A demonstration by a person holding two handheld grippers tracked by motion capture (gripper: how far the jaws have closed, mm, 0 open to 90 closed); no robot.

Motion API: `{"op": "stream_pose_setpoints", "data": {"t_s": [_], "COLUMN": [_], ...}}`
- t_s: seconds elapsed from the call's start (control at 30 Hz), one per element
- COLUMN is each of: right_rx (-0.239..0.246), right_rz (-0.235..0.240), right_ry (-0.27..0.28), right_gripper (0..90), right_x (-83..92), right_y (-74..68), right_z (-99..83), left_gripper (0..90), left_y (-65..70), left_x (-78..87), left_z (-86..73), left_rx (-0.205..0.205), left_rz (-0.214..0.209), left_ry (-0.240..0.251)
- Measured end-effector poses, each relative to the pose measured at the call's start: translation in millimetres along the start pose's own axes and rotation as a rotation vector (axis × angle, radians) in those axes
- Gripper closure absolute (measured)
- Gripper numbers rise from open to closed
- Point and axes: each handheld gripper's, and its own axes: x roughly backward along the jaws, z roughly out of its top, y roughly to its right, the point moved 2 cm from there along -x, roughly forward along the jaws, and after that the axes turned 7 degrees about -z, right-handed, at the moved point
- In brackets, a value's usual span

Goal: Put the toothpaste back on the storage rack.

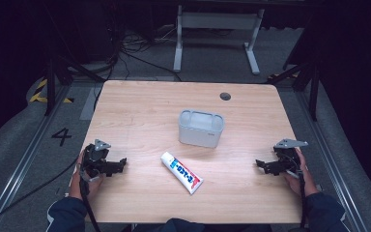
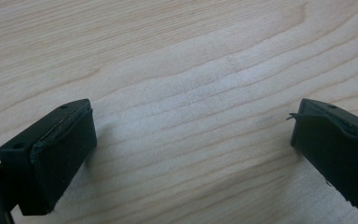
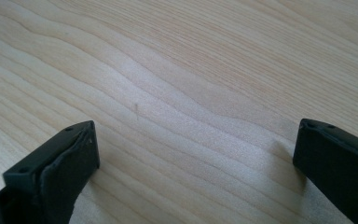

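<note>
So far, nothing on the wooden table (image 1: 140, 104) has been handled. The left gripper (image 1: 121, 163) rests near the table's left edge and the right gripper (image 1: 260, 165) near its right edge, each held in a hand. In both gripper views the black jaws stand spread wide with only bare wood between them. A white toothpaste tube (image 1: 181, 172) lies flat on the table about midway between the two sets of fingertips, well apart from both. A grey open-topped container (image 1: 201, 127) stands just beyond the tube, farther from the fingers. Judging from this, the likely work, putting the tube into the container, has not begun: reach, grasp, lift and placement all remain.
</note>
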Motion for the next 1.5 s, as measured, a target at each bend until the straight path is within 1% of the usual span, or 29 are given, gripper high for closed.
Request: {"op": "stream_pose_setpoints", "data": {"t_s": [0.07, 0.13, 0.17, 0.27, 0.3, 0.37, 0.47, 0.53, 0.57, 0.6, 0.63, 0.67, 0.7, 0.73, 0.8, 0.83, 0.87, 0.9, 0.93, 0.97, 1.0, 1.07, 1.17, 1.23, 1.3, 1.33, 1.37, 1.43, 1.5], "right_rx": [0.000, 0.000, 0.000, 0.005, 0.008, 0.008, 0.011, 0.014, 0.016, 0.017, 0.017, 0.017, 0.018, 0.018, 0.018, 0.018, 0.018, 0.017, 0.017, 0.017, 0.017, 0.018, 0.018, 0.017, 0.017, 0.017, 0.017, 0.016, 0.016], "right_rz": [0.000, 0.000, 0.000, 0.003, 0.005, 0.005, 0.010, 0.014, 0.017, 0.018, 0.018, 0.018, 0.018, 0.018, 0.018, 0.018, 0.018, 0.018, 0.018, 0.018, 0.017, 0.017, 0.017, 0.017, 0.016, 0.016, 0.016, 0.016, 0.016], "right_ry": [0.000, 0.000, 0.000, 0.000, -0.001, -0.001, 0.000, 0.001, 0.000, 0.000, 0.001, 0.001, 0.001, 0.001, 0.001, 0.001, 0.001, 0.001, 0.000, 0.001, 0.001, 0.001, 0.001, 0.001, 0.001, 0.001, 0.001, 0.001, 0.001], "right_gripper": [0.3, 0.3, 0.3, 0.0, 0.0, 0.0, 0.1, 0.1, 0.1, 0.1, 0.1, 0.1, 0.1, 0.1, 0.1, 0.1, 0.1, 0.1, 0.1, 0.1, 0.1, 0.1, 0.1, 0.1, 0.1, 0.1, 0.1, 0.1, 0.1], "right_x": [0.0, 0.0, 0.0, -0.5, -0.7, -0.8, -0.6, -0.6, -0.5, -0.5, -0.5, -0.5, -0.5, -0.6, -0.5, -0.5, -0.5, -0.4, -0.4, -0.3, -0.3, -0.2, -0.2, -0.2, -0.2, 0.0, 0.0, 0.2, 0.2], "right_y": [0.0, 0.0, 0.0, 0.6, 0.8, 0.8, 0.3, -0.1, -0.2, -0.3, -0.2, -0.2, -0.2, -0.2, -0.2, -0.2, -0.2, -0.3, -0.3, -0.3, -0.3, -0.2, -0.2, -0.2, -0.2, -0.3, -0.3, -0.3, -0.3], "right_z": [0.0, 0.0, 0.0, 0.3, 0.4, 0.5, 0.5, 0.5, 0.6, 0.6, 0.6, 0.6, 0.6, 0.6, 0.6, 0.6, 0.6, 0.5, 0.4, 0.4, 0.3, 0.2, 0.2, 0.2, 0.2, 0.0, 0.0, -0.2, -0.2], "left_gripper": [0.4, 0.4, 0.4, 0.4, 0.4, 0.4, 0.4, 0.4, 0.4, 0.4, 0.4, 0.4, 0.5, 0.7, 2.0, 5.4, 11.7, 18.2, 20.7, 17.8, 15.3, 19.5, 18.2, 19.2, 21.9, 22.0, 21.9, 21.5, 20.4], "left_y": [-0.7, -0.9, 0.3, 1.8, 3.5, 4.9, 7.4, 8.6, 8.5, 7.8, 7.9, 7.9, 8.3, 8.5, 11.8, 12.5, 14.5, 16.1, 17.8, 19.2, 21.0, 25.7, 30.6, 33.9, 39.3, 42.8, 42.8, 47.7, 55.4], "left_x": [0.2, 2.3, 2.8, 5.6, 6.1, 7.8, 9.5, 10.5, 10.5, 11.5, 11.1, 12.0, 11.8, 13.0, 14.1, 15.9, 17.0, 18.2, 18.0, 17.8, 18.1, 19.6, 22.5, 25.7, 29.2, 30.4, 30.4, 32.8, 34.3], "left_z": [-0.4, -2.2, -3.7, -6.7, -7.9, -9.9, -11.8, -13.1, -13.4, -13.2, -13.5, -13.4, -13.6, -13.6, -14.0, -13.1, -13.0, -12.5, -12.0, -11.2, -11.0, -9.1, -5.0, -0.9, 4.1, 6.5, 6.5, 10.9, 15.7], "left_rx": [-0.017, -0.056, -0.061, -0.091, -0.089, -0.108, -0.100, -0.109, -0.117, -0.127, -0.127, -0.136, -0.147, -0.171, -0.176, -0.199, -0.208, -0.219, -0.232, -0.242, -0.244, -0.263, -0.280, -0.303, -0.342, -0.351, -0.351, -0.379, -0.401], "left_rz": [-0.022, -0.051, -0.061, -0.085, -0.095, -0.099, -0.105, -0.113, -0.116, -0.113, -0.118, -0.125, -0.132, -0.147, -0.170, -0.182, -0.202, -0.212, -0.213, -0.206, -0.215, -0.233, -0.240, -0.254, -0.263, -0.273, -0.273, -0.267, -0.275], "left_ry": [0.001, -0.008, -0.002, -0.011, -0.010, -0.012, -0.018, -0.018, -0.015, -0.025, -0.020, -0.031, -0.026, -0.041, -0.046, -0.050, -0.040, -0.045, -0.048, -0.051, -0.056, -0.048, -0.037, -0.027, -0.017, -0.012, -0.012, -0.005, 0.005]}}
